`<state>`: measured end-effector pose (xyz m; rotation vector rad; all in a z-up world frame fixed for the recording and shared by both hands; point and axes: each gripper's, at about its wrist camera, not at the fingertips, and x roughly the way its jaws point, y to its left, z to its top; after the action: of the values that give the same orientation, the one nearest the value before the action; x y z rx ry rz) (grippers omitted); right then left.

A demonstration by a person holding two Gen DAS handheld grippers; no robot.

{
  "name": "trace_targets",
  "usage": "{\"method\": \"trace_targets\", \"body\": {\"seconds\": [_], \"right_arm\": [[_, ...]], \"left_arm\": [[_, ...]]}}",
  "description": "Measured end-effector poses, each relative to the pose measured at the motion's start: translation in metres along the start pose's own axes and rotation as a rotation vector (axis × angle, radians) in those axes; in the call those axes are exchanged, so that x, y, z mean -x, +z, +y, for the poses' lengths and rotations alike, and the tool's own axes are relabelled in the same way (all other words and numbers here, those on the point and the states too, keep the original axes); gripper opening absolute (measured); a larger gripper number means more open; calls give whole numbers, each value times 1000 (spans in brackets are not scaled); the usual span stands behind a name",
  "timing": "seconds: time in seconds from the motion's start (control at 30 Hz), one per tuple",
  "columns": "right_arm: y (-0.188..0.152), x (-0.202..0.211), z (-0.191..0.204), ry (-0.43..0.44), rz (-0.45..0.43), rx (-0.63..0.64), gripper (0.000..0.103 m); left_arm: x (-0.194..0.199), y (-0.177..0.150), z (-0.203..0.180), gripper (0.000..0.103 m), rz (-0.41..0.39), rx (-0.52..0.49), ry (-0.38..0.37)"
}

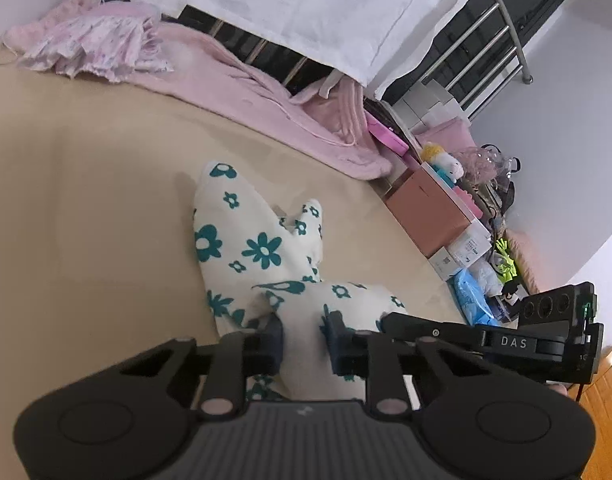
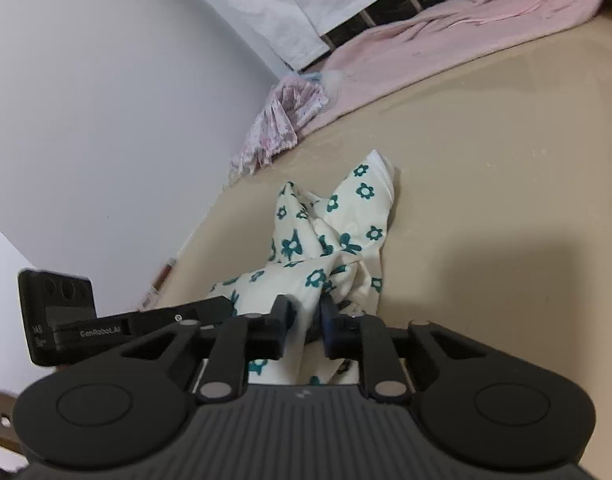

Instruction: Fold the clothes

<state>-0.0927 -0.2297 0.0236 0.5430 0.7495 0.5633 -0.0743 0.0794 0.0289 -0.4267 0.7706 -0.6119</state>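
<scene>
Now you are holding the floral garment (image 1: 241, 248) with both grippers. Your left gripper (image 1: 302, 336) is clamping its cloth at 6 o'clock. Your right gripper (image 2: 306, 322) is clamping it too.

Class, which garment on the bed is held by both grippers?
The cream garment with teal flowers; the pink robe and the pink frilly piece lie untouched.

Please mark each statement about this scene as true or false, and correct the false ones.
1. Both grippers grip the white garment with teal flowers. True: left gripper and right gripper each pinch it.
2. The garment is folded flat. False: it is bunched and partly lifted.
3. A pink robe lies at the far edge of the beige surface. True.
4. The cardboard box is blue. False: it is pinkish brown.
</scene>
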Motion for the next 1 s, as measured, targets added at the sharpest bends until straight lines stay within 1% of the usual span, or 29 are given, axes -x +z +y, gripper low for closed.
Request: {"method": "trace_targets", "body": {"seconds": [0.1, 0.13, 0.23, 0.27, 0.3, 0.33, 0.37, 0.4, 0.43, 0.5, 0.53, 0.57, 0.6, 0.63, 0.67, 0.7, 0.77, 0.8, 0.83, 0.9, 0.93, 1.0], "right_arm": [[-8, 1, 2, -17, -13, -2, 11], [-12, -2, 4, -45, -11, 24, 11], [-22, -10, 16, -125, -18, 123, 11], [-24, -10, 21, -145, -22, 159, 12], [-24, -6, 26, -158, -31, 191, 16], [-23, -2, 31, -171, -39, 223, 20], [-23, 2, 37, -184, -51, 253, 34], [-22, 9, 41, -197, -71, 276, 41], [-20, 15, 43, -202, -90, 292, 41], [-18, 24, 48, -206, -123, 318, 42], [-17, 21, 48, -196, -112, 309, 41], [-17, 14, 46, -195, -101, 289, 41], [-18, 8, 44, -193, -89, 268, 38], [-20, 2, 40, -193, -77, 245, 30], [-22, -3, 36, -192, -68, 222, 13], [-24, -6, 32, -186, -69, 195, 13], [-28, -6, 26, -175, -75, 158, 13], [-29, -5, 25, -173, -74, 148, 13], [-30, -5, 25, -173, -74, 146, 13], [-31, -2, 27, -191, -76, 185, 17], [-31, 2, 31, -207, -90, 212, 20], [-27, 12, 45, -235, -144, 293, 21]], "left_arm": [[-7, -8, -2, 19, 11, -32, 40], [-10, -10, -2, 21, 5, -46, 43], [-8, -10, -5, 23, -3, -70, 47], [-6, -10, -6, 26, -10, -83, 50], [-2, -8, -8, 33, -30, -99, 66], [6, -8, -11, 40, -66, -120, 92], [13, -8, -15, 43, -102, -142, 119], [19, -8, -19, 45, -138, -167, 146], [25, -9, -25, 45, -173, -203, 168], [32, -10, -38, 44, -240, -251, 175], [35, -12, -43, 44, -285, -250, 161], [34, -13, -47, 43, -299, -252, 147], [28, -15, -51, 37, -290, -257, 150], [19, -17, -54, 27, -264, -270, 172], [10, -20, -57, 24, -236, -286, 194], [0, -23, -59, 19, -206, -317, 223], [-17, -32, -59, 18, -158, -360, 280], [-22, -36, -58, 18, -150, -366, 289], [-23, -38, -57, 18, -153, -367, 287], [-18, -35, -56, 18, -166, -367, 276], [-14, -34, -56, 19, -186, -365, 263], [-3, -32, -59, 20, -235, -378, 225]]}}
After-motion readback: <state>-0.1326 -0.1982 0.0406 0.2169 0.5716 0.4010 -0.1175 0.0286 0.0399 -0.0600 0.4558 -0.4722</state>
